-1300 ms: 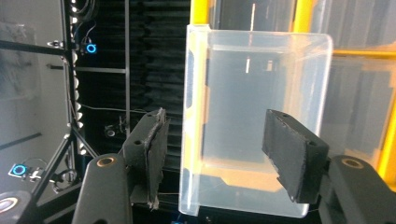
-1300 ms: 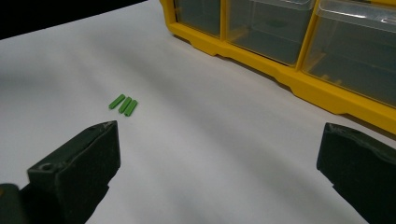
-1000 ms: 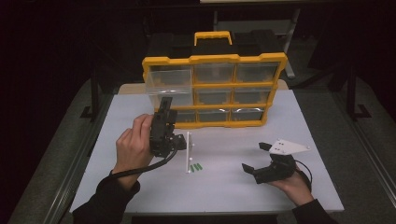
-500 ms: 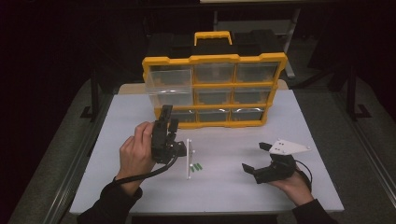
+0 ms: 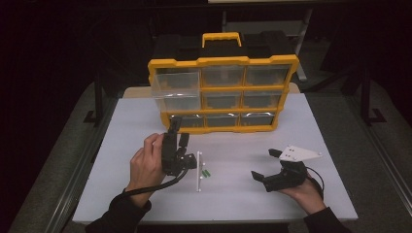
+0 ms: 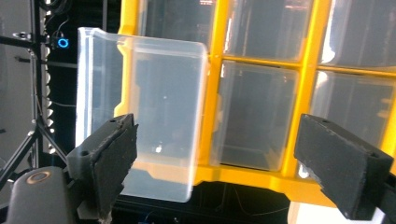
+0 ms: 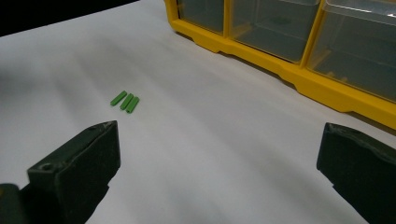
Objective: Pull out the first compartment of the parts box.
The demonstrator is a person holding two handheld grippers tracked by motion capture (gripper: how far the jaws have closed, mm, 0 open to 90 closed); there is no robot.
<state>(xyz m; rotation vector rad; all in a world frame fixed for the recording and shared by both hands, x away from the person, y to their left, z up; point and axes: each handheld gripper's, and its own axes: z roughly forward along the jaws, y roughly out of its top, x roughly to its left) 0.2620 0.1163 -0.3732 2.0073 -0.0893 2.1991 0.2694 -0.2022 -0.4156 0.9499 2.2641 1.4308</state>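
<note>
The clear drawer juts empty from the yellow organizer; both grippers' jaws are open, holding nothing.

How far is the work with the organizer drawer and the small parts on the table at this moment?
Done: the top-left drawer of the yellow organizer is pulled out. In hand: nothing; the left hand-held gripper, jaws just opened, and the right hand-held gripper are both empty. Left: the green pieces and white rod lie on the table.
</note>
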